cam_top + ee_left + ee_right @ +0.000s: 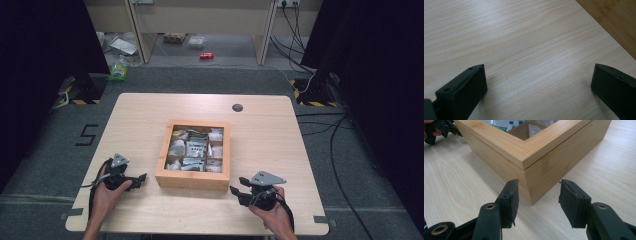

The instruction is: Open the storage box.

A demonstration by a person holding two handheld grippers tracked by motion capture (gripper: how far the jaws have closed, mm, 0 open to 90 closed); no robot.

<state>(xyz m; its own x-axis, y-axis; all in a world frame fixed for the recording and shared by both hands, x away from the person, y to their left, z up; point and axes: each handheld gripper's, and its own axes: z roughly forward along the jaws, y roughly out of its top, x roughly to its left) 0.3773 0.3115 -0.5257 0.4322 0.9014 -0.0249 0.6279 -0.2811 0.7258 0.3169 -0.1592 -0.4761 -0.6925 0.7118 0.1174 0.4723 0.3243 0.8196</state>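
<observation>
Because the wooden box (193,179) sits in the middle of the bench (140,115) with its lid closed, we keep one claw on each side of it, so that both can come to it from the near corners. The box has a framed window on top, and through it we see small packets (195,148) lying in the compartments; what they contain we cannot tell. Our right claw (538,191) points straight at the near right corner of the box (531,170), and its jaws stand about half apart with nothing between the pads. They are not touching the wood. We judge that it is aimed here because the seam between lid and body runs just under the frame at this corner, which is a good place to take hold. Our left claw (141,178) rests low over the bench just beside the left side of the box, and its jaws are wide and empty in the left gripper view (537,77). We think it waits there to steady the box if the lid is lifted.
</observation>
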